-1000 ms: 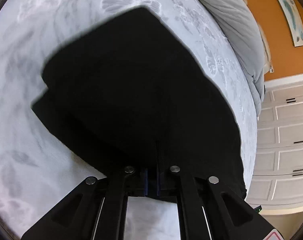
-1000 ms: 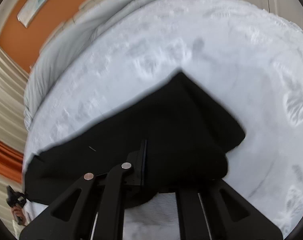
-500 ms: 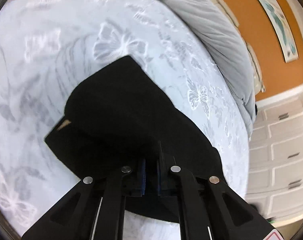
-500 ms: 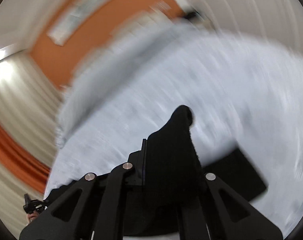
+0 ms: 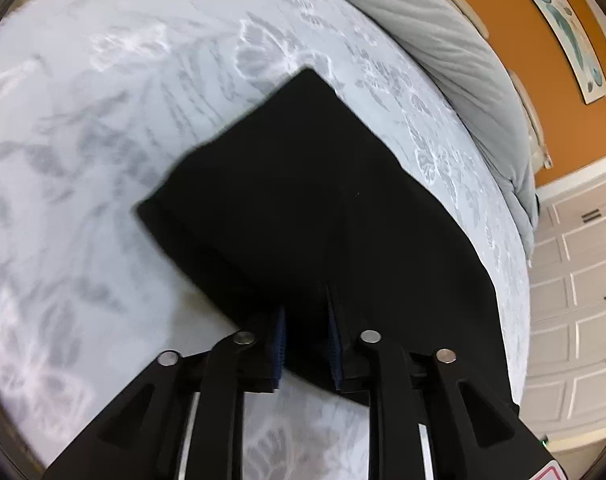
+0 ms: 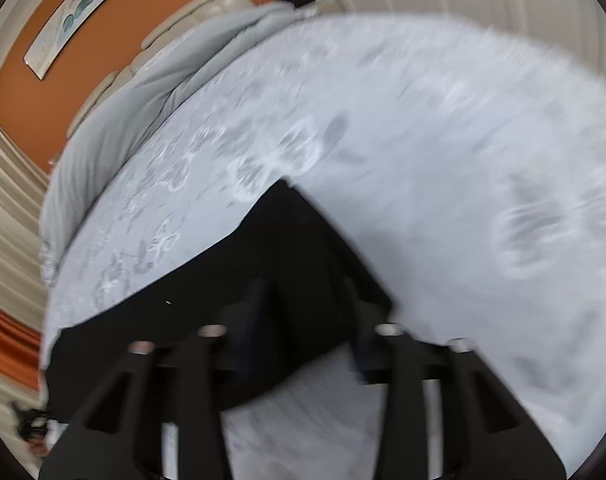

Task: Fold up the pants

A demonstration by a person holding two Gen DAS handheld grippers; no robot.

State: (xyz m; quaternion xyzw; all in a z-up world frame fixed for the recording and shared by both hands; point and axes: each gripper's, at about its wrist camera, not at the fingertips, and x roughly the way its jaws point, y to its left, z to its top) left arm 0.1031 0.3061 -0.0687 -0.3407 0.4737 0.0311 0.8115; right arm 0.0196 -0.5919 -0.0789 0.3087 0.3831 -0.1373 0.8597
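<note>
Currently, my stock: black pants (image 5: 315, 200), folded, flat on butterfly-print bedspread (image 5: 103, 120), spread ahead of both finger pairs. My left gripper (image 5: 305, 344): jaws just been opening, narrow gap, pants' near edge between pads, no visible pinch. My right gripper (image 6: 303, 328): jaws just been opening, wide apart, cloth beneath, unclamped; blurred. Bare bedspread beyond pants' far corner, ample room. Grey duvet (image 5: 463, 80) past far edge.

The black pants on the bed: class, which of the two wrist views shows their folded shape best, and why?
The left wrist view. There the black pants lie sharp on the butterfly bedspread, with two far corners and straight edges visible. In the right wrist view the pants are motion-blurred, and the gripper's fingers hide their near part.
</note>
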